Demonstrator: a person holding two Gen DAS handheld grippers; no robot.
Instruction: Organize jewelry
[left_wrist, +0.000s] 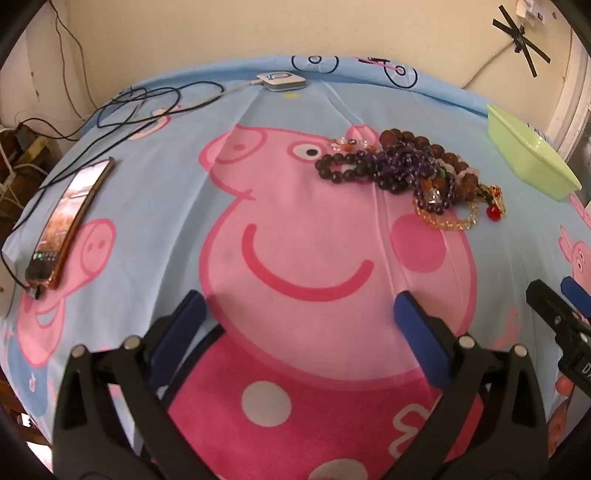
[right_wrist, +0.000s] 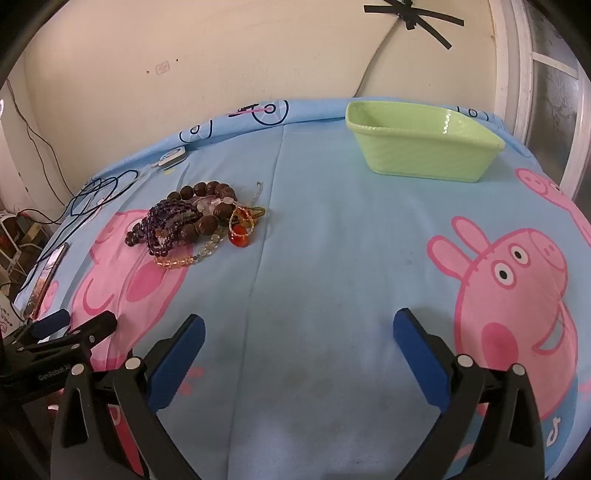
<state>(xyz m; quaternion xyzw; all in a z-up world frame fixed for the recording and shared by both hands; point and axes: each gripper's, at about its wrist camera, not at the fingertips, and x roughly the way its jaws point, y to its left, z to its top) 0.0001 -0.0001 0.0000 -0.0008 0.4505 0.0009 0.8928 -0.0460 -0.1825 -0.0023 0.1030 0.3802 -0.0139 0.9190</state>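
Note:
A tangled pile of bead jewelry (left_wrist: 406, 171) lies on the blue cartoon-pig cloth: brown, purple, clear and amber bead strings with a red bead. In the right wrist view the pile (right_wrist: 192, 221) sits far left. A light green plastic tub (right_wrist: 424, 144) stands at the back; it also shows at the right edge of the left wrist view (left_wrist: 524, 151). My left gripper (left_wrist: 299, 306) is open and empty, well short of the pile. My right gripper (right_wrist: 299, 332) is open and empty, with the pile ahead to its left and the tub ahead to its right.
A phone (left_wrist: 68, 225) lies on the cloth's left side, plugged into a cable. A white charger puck (left_wrist: 281, 80) and looped black cables (left_wrist: 144, 103) lie at the back left. A wall stands behind the table. The right gripper's side shows in the left wrist view (left_wrist: 561, 317).

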